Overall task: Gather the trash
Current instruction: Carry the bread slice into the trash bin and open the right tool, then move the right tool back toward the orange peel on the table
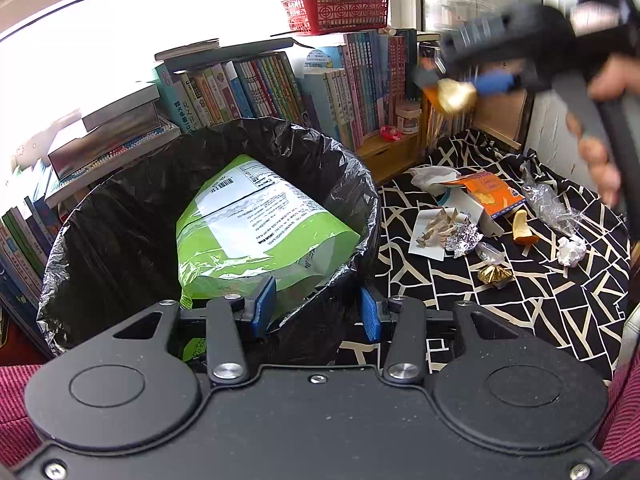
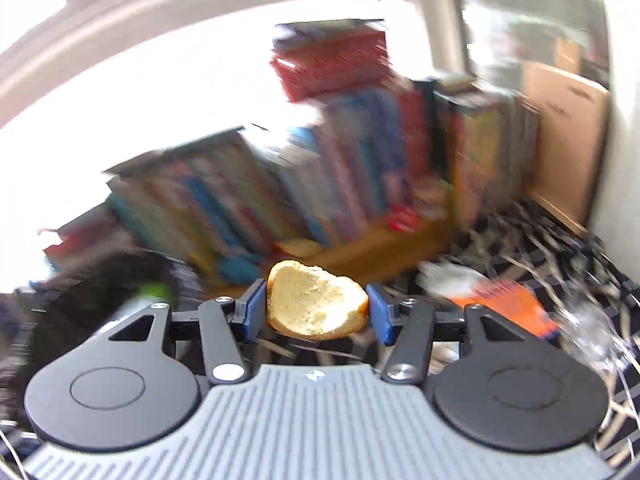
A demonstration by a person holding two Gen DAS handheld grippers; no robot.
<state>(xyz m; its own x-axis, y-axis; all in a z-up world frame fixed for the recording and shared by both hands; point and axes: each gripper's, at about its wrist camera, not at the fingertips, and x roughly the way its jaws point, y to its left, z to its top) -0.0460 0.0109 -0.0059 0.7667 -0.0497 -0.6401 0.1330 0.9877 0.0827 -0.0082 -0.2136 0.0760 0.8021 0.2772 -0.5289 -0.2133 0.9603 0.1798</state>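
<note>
A bin lined with a black bag (image 1: 120, 208) stands at the left, and a green snack bag (image 1: 256, 232) lies inside it. My left gripper (image 1: 316, 308) is shut on the near rim of the bin. Held high at the upper right, above the patterned cloth (image 1: 520, 312), my right gripper (image 1: 456, 88) is blurred. In the right wrist view, that gripper (image 2: 316, 311) is shut on a piece of bread (image 2: 312, 304), which its blue pads press from both sides. On the cloth lie an orange box (image 1: 488, 192), an orange peel (image 1: 522, 228), crumpled foil (image 1: 464, 236) and a gold wrapper (image 1: 494, 275).
Rows of books (image 1: 280, 84) and a red basket (image 1: 336, 10) fill the shelf behind the bin. A crumpled white paper ball (image 1: 571, 250), clear plastic (image 1: 548, 204), a white tissue (image 1: 430, 178) and a paper with shells (image 1: 434, 232) also lie on the cloth. A person's fingers (image 1: 600, 160) hold the right gripper's handle.
</note>
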